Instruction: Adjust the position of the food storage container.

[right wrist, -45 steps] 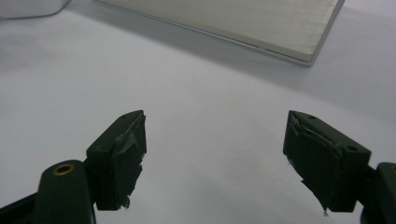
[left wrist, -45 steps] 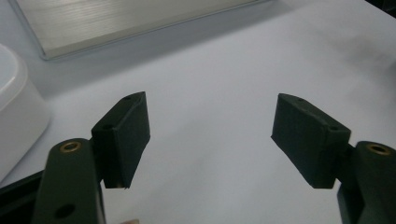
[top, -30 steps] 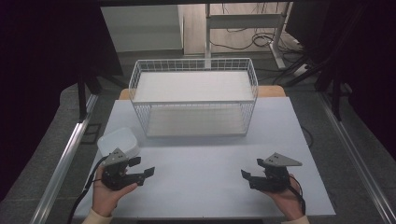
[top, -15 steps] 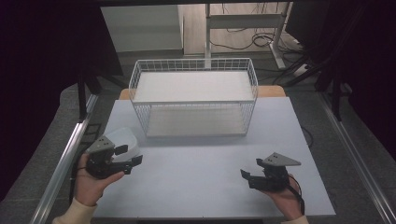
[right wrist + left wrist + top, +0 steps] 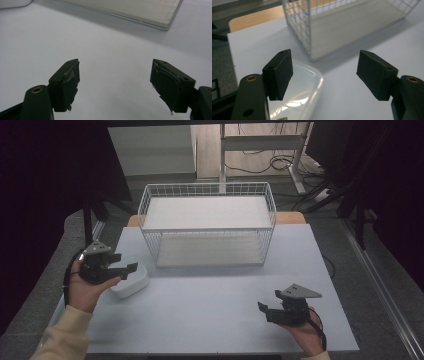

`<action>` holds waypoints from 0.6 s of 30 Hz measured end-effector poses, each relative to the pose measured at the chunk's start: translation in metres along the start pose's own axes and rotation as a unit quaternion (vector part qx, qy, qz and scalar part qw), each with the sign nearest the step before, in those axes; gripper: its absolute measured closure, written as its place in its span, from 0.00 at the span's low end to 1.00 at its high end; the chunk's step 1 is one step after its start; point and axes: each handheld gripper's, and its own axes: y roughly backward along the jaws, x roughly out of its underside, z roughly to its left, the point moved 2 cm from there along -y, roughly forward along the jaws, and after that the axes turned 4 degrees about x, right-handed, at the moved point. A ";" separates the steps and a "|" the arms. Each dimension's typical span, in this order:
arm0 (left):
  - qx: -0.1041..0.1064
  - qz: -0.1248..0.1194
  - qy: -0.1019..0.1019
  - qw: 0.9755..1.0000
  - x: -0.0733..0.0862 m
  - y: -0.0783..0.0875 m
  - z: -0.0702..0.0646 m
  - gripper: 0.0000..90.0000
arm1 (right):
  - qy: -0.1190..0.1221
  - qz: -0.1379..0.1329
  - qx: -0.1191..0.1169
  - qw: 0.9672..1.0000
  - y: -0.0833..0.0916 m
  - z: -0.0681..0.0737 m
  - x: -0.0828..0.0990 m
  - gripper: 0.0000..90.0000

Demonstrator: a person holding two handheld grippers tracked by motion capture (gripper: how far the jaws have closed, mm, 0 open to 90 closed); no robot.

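Since the earlier frames, the left gripper [image 5: 123, 267] has swung up to the left edge of the frame and now hangs over the clear plastic container [image 5: 131, 281], jaws spread wide, nothing pinched. That container sits at middle left, near the wire basket [image 5: 207, 227]. At lower right, the right gripper [image 5: 268, 312] rests spread on the white table [image 5: 210, 310].

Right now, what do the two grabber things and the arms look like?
Both grippers, left and right, are black with two blocky jaws, brass rivets, a grey three-cornered plate on top and a black cable. The right pads look frayed. The left sleeve is cream.
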 end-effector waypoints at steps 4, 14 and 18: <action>-0.008 0.018 0.003 1.000 -0.003 -0.009 0.020 0.35 | 0.000 0.007 0.005 1.000 -0.002 0.000 0.001 0.26; -0.018 0.045 0.024 0.999 -0.006 -0.025 0.058 0.53 | 0.001 0.010 0.001 1.000 -0.004 -0.002 0.002 0.26; -0.022 0.048 0.029 0.998 -0.012 -0.028 0.071 0.60 | -0.002 0.008 0.003 1.000 -0.003 -0.003 0.002 0.26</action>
